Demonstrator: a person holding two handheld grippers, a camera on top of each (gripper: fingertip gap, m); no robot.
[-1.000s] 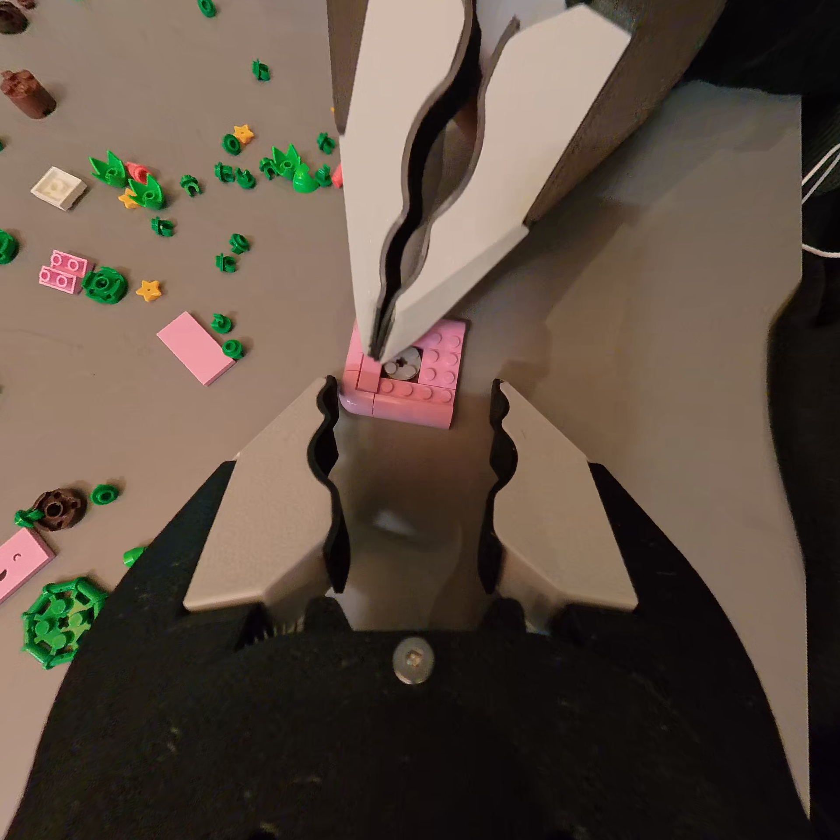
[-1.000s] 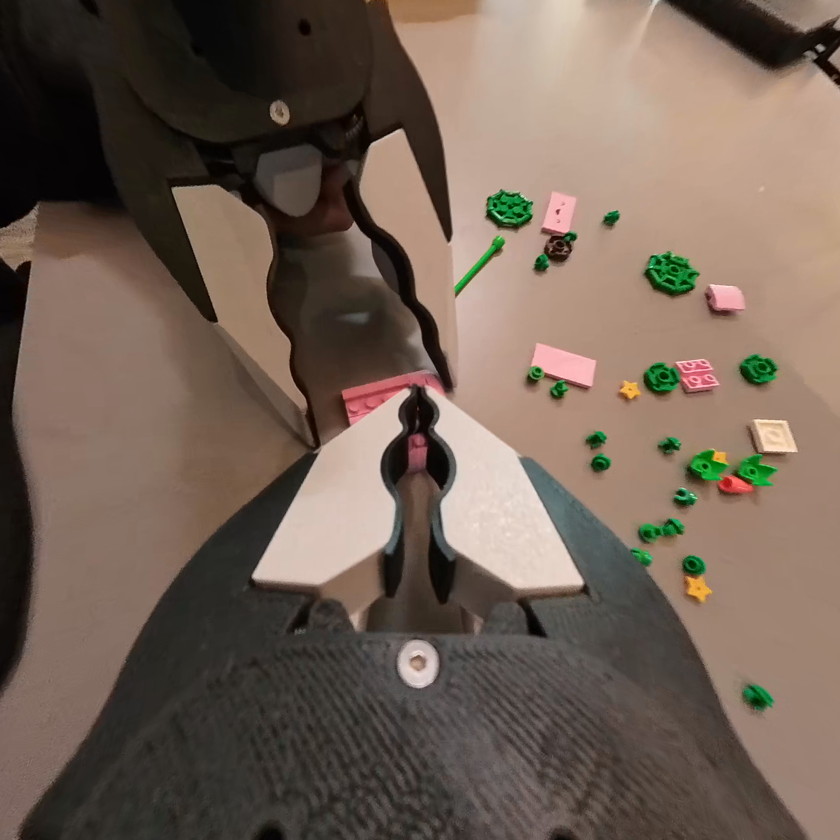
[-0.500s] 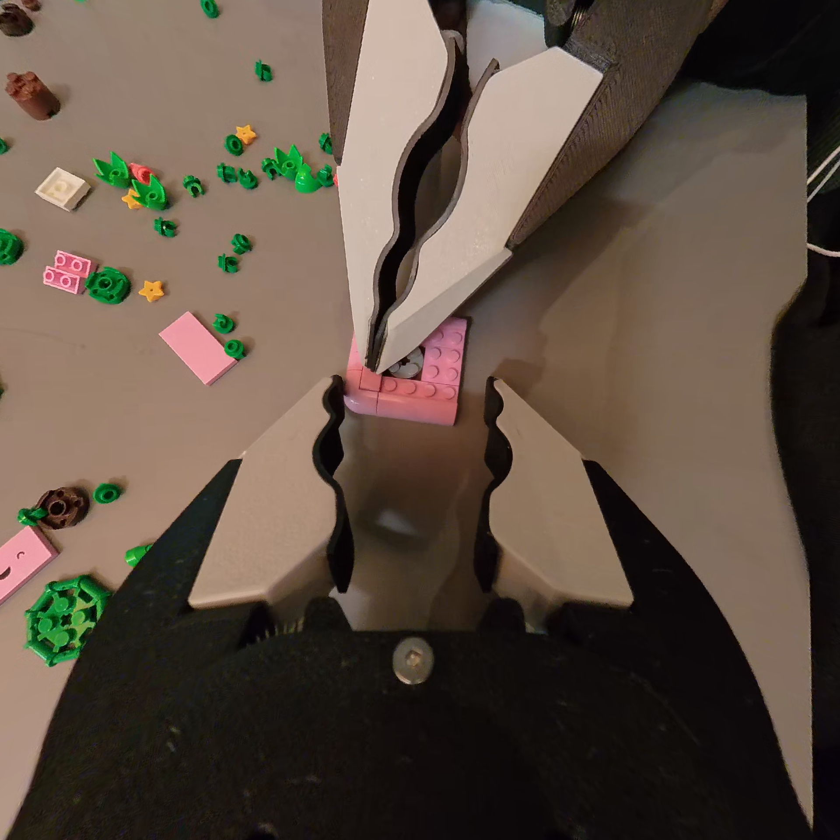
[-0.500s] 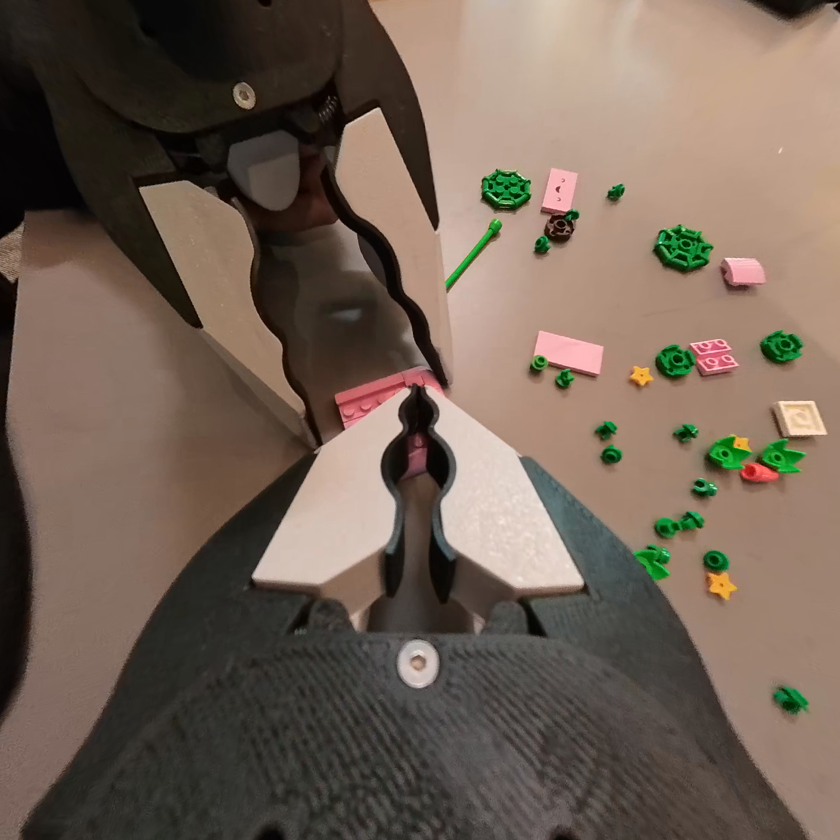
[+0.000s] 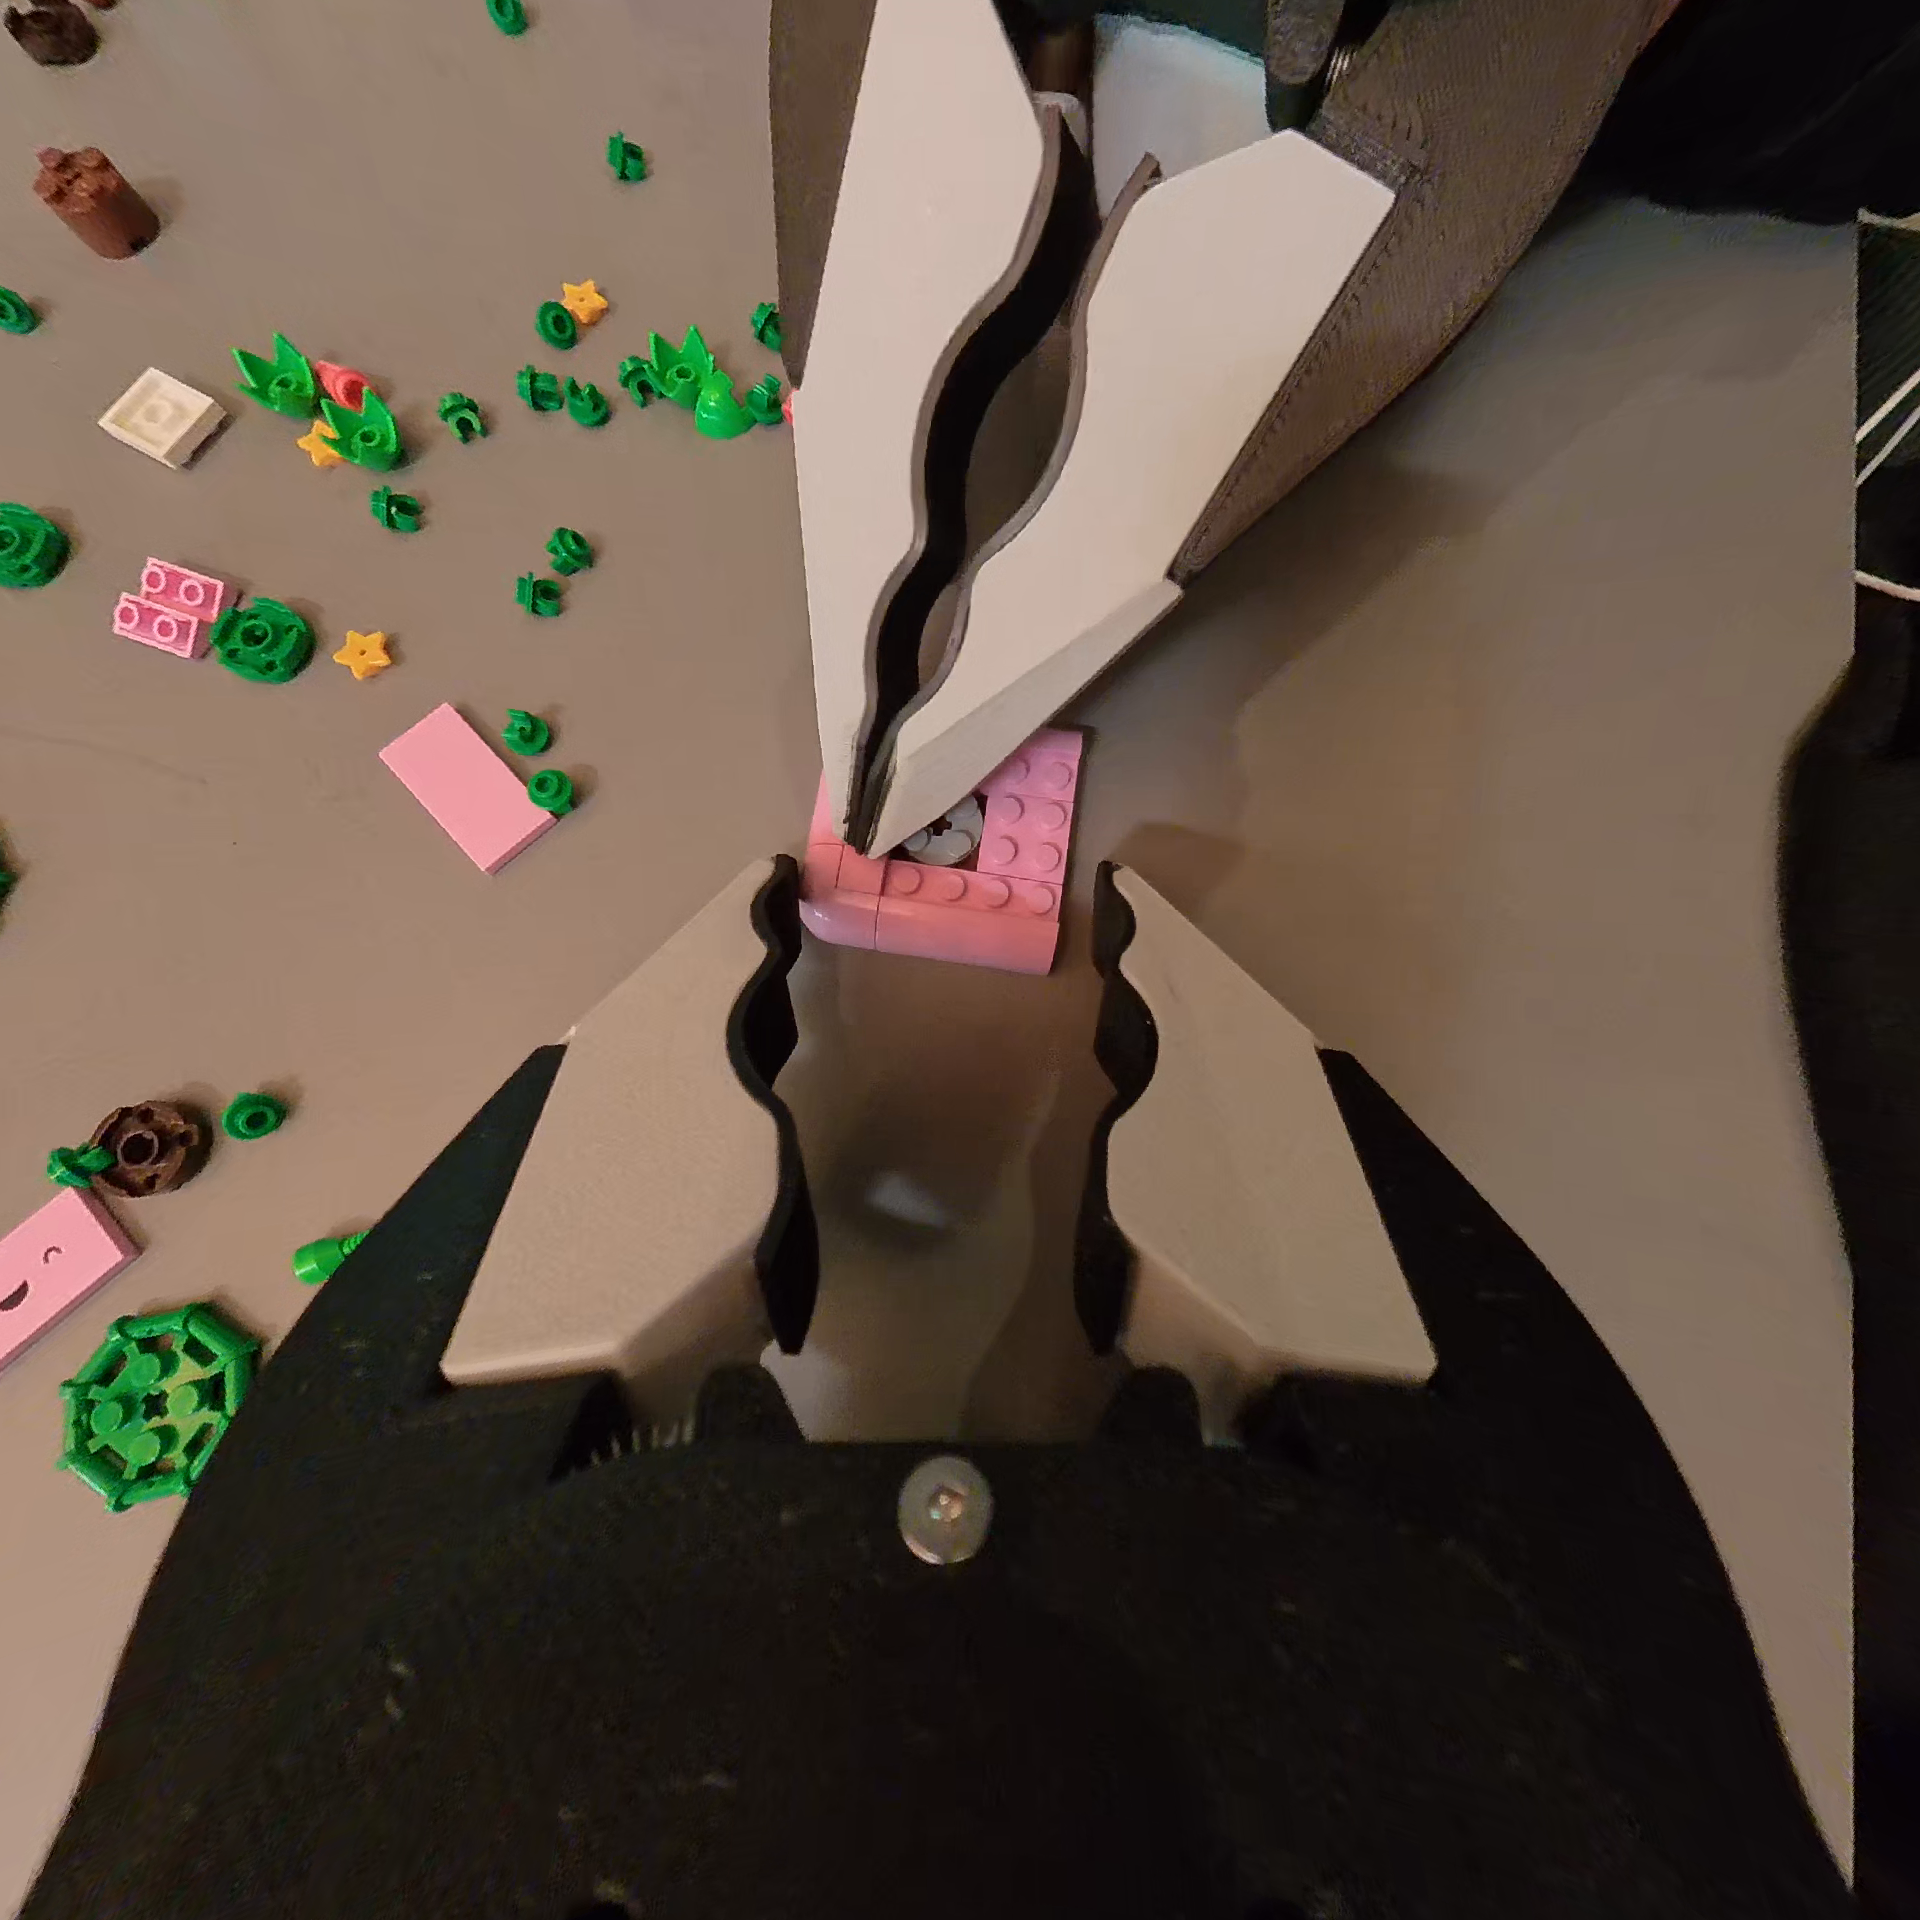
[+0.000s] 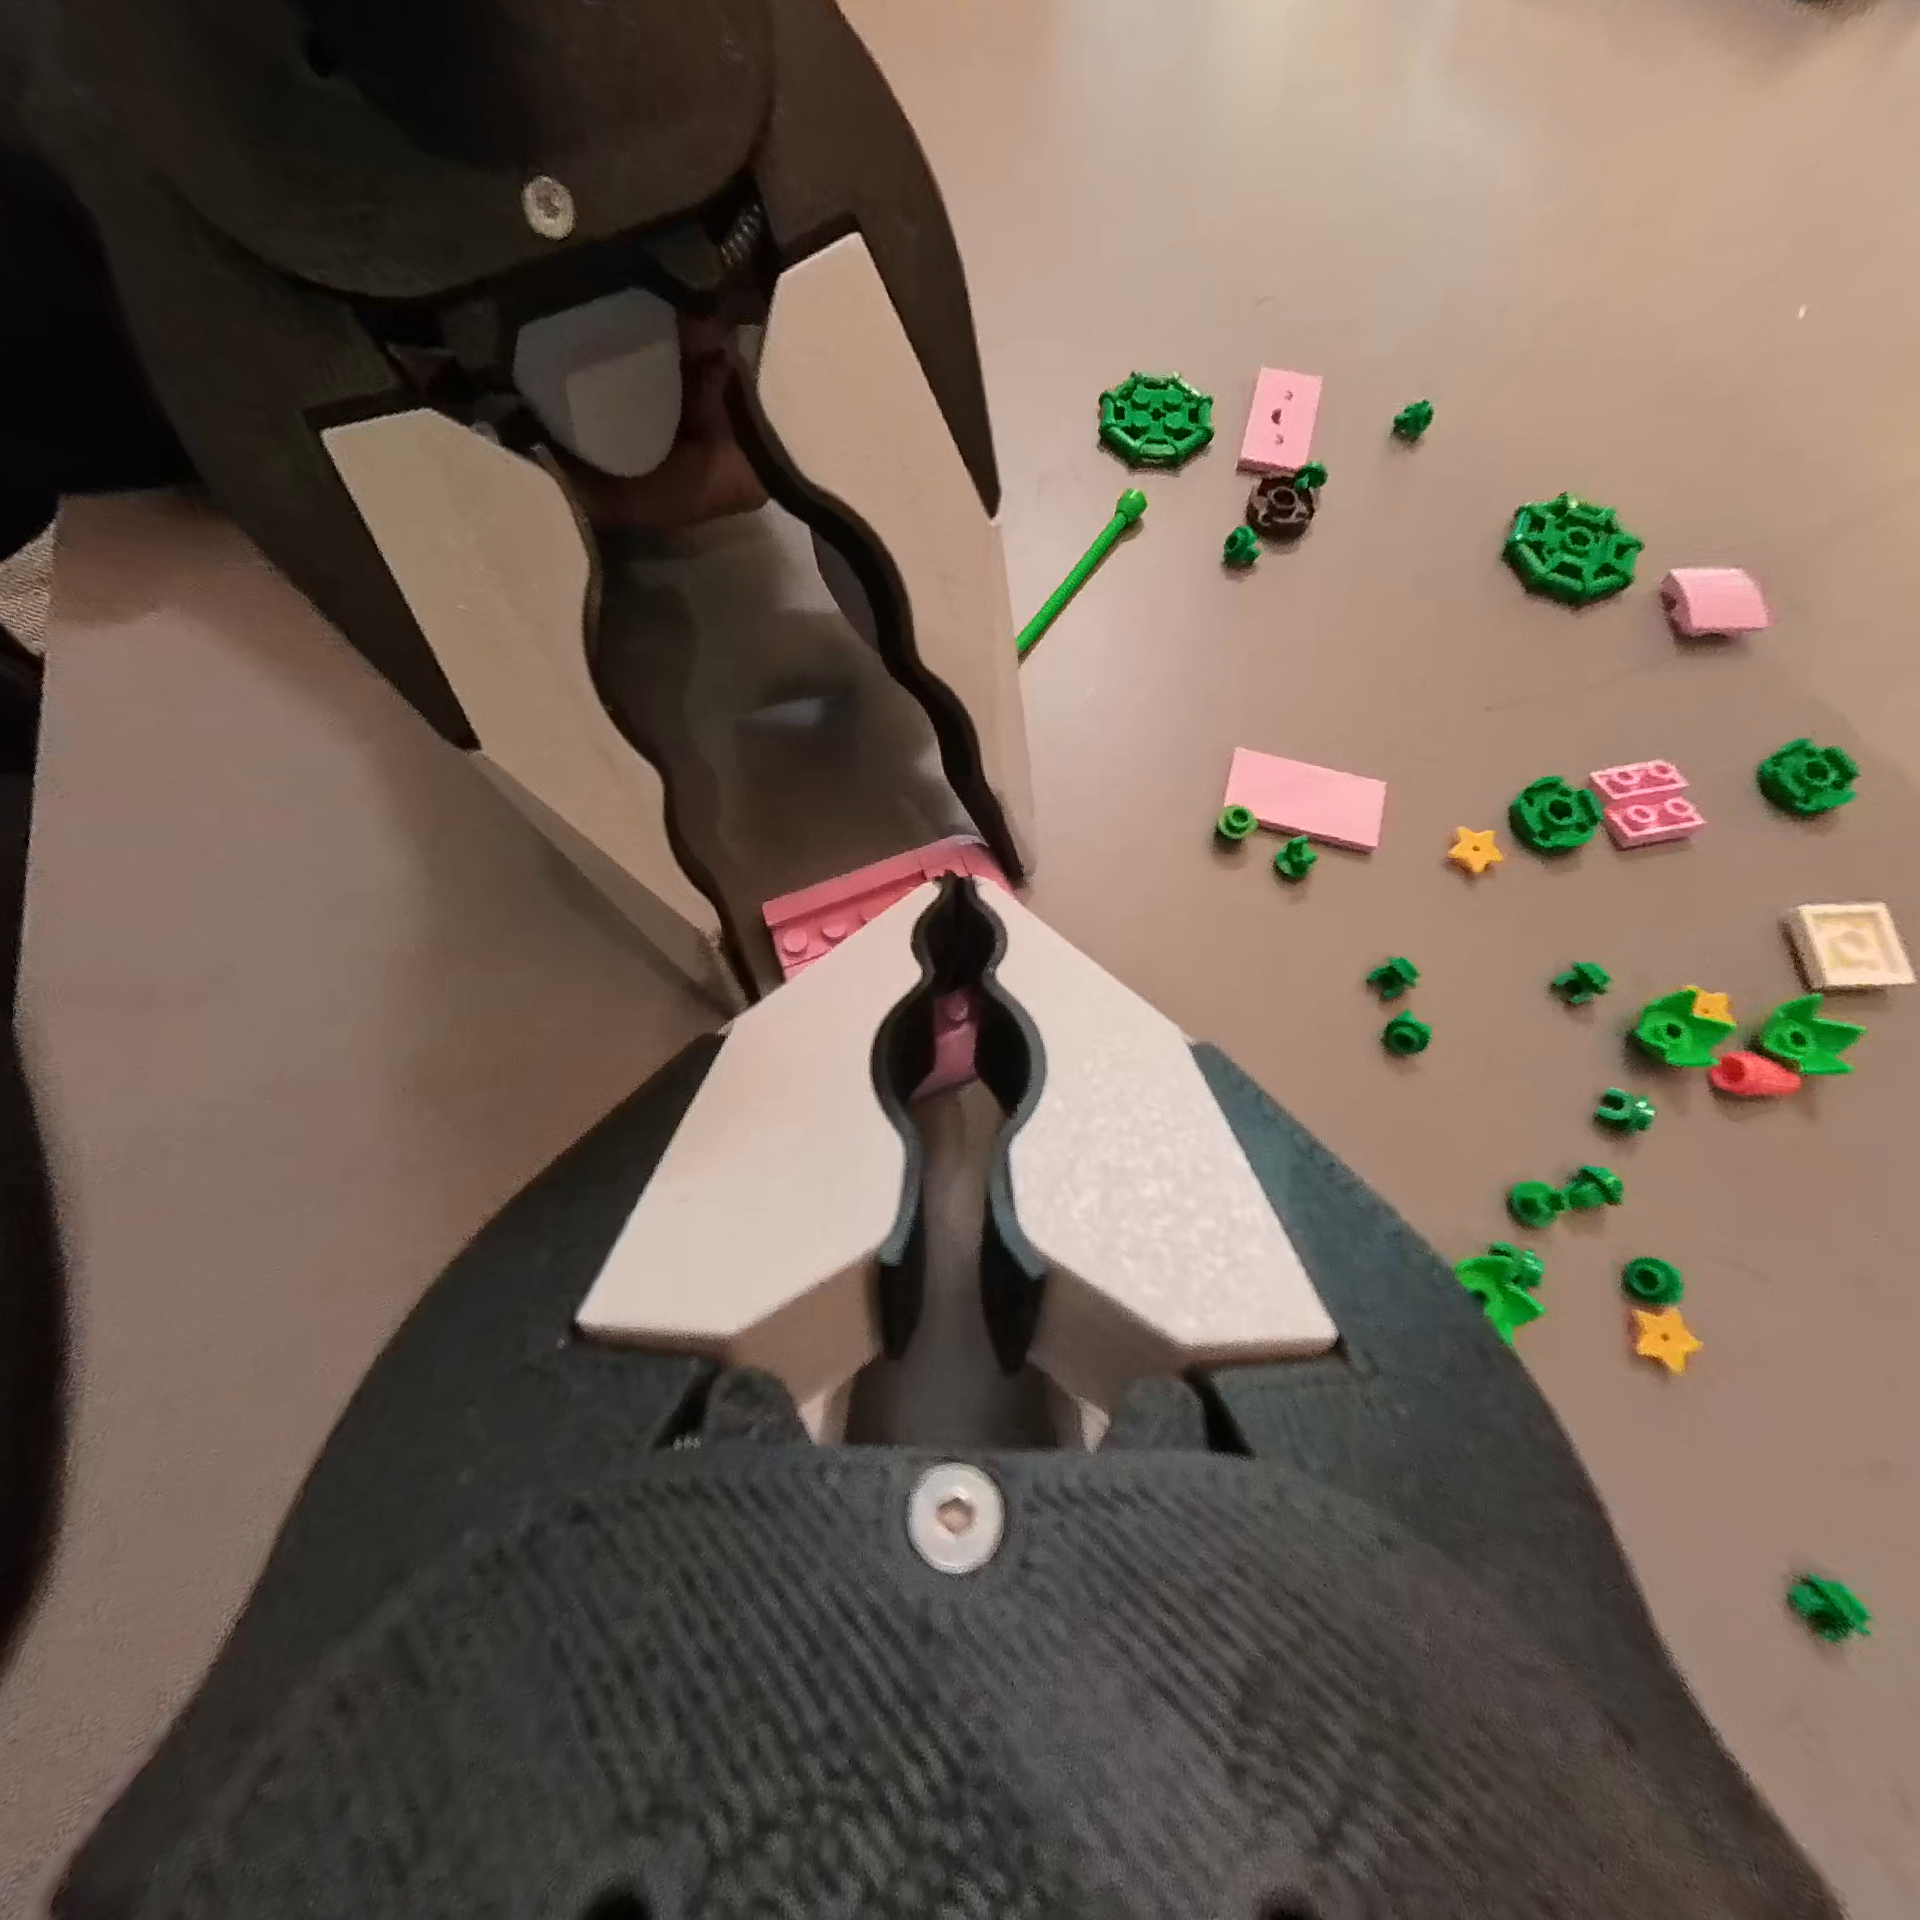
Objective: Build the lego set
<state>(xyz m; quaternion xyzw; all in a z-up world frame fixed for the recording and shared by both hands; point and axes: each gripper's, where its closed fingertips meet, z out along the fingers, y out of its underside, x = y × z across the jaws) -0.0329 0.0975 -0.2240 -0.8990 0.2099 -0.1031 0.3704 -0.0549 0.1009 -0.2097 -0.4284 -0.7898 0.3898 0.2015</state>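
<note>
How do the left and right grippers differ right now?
The left gripper is open, its fingers either side of the pink build; the right gripper is shut, its tips pressed onto the build's corner. The left comes in low along the table; the right points steeply down. Both have grey fingers with wavy black pads.

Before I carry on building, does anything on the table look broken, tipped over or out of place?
Nothing stands out. The pink block assembly sits flat between the open left tool fingers, the shut right tool pressing its corner. Loose green pieces lie scattered, but nothing looks damaged.
</note>
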